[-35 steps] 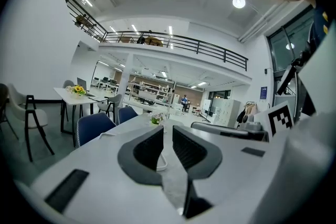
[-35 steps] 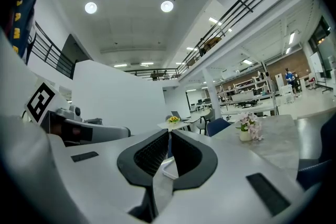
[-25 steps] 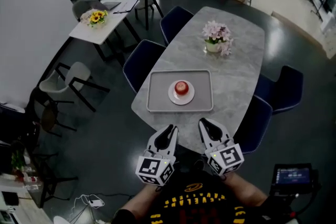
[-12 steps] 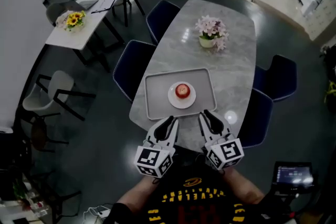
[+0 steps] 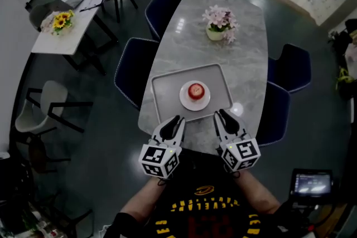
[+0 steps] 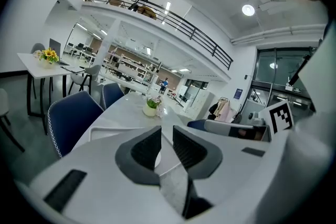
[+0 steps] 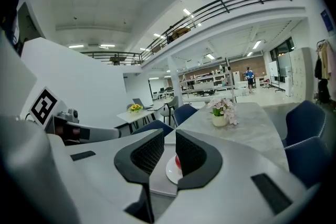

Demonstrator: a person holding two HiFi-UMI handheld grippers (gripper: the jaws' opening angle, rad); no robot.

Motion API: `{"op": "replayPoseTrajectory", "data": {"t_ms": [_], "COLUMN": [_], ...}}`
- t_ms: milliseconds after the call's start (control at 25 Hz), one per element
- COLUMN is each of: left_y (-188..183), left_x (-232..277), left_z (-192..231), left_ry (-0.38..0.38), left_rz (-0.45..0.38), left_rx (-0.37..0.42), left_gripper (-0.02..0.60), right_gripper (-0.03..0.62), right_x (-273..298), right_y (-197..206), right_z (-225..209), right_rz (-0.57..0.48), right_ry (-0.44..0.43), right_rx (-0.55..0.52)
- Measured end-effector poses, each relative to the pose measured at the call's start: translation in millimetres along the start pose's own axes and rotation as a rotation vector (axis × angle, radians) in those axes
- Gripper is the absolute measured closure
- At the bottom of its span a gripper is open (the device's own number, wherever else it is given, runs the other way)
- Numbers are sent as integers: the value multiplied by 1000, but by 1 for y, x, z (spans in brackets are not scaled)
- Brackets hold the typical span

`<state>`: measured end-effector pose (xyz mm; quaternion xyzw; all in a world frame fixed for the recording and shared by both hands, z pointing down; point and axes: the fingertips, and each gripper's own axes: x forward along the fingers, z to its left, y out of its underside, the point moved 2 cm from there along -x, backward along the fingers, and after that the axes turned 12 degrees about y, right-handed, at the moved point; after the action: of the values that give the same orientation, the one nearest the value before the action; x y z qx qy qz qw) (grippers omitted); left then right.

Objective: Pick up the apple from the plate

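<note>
A red apple [image 5: 195,90] sits on a small white plate [image 5: 195,101] inside a grey tray [image 5: 166,98] at the near end of a grey marble table [image 5: 245,58]. My left gripper [image 5: 177,120] hovers at the tray's near edge, left of the plate, jaws close together with nothing between them. My right gripper [image 5: 220,115] hangs just right of the tray's near corner, likewise shut and empty. In the right gripper view [image 7: 169,136], a sliver of the apple [image 7: 178,161] and plate [image 7: 170,171] shows between the jaws. The left gripper view [image 6: 167,131] shows the tray's rim [image 6: 105,129].
A pot of pink flowers [image 5: 218,25] stands at the table's far end. Dark blue chairs [image 5: 133,67] line the left side, and others [image 5: 289,67] the right. A white side table with sunflowers [image 5: 58,20] stands far left. A small screen [image 5: 310,183] is at lower right.
The head view has drawn nearer the table. Both grippers have moved forward from short of the table's near edge to over it, next to the tray. The apple has not moved.
</note>
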<state>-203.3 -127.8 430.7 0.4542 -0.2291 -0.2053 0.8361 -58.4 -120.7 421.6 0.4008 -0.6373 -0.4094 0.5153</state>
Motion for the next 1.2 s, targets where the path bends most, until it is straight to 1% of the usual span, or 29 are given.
{"op": "replayPoseTrajectory", "data": {"t_ms": [80, 200, 320, 440, 600, 800, 880, 960, 1200], "left_y": [4, 15, 28, 40, 55, 75, 84, 93, 115], "left_x": [6, 17, 31, 48, 68, 96, 106, 115, 130], "left_z": [8, 18, 34, 57, 84, 112, 121, 130, 158], "left_ry": [6, 6, -5, -31, -73, -121, -135, -148, -191], "left_rz": [24, 66, 117, 172, 224, 301, 326, 352, 418], "left_rx": [-21, -52, -84, -125, -192, -222, -244, -265, -322], "left_gripper": [525, 523, 524, 524, 523, 523, 503, 503, 503], "right_gripper": [522, 522, 522, 522, 522, 522, 522, 522, 522], "right_x": [4, 10, 26, 51, 77, 105, 116, 127, 153], "right_y": [3, 13, 32, 54, 78, 111, 122, 133, 160], "right_z": [-6, -18, -29, -40, -53, -72, -78, -85, -94], "right_rz": [13, 42, 102, 171, 253, 363, 405, 446, 557], "right_ry": [23, 46, 44, 29, 24, 26, 28, 33, 39], "right_rx": [0, 6, 24, 61, 90, 112, 124, 137, 176]}}
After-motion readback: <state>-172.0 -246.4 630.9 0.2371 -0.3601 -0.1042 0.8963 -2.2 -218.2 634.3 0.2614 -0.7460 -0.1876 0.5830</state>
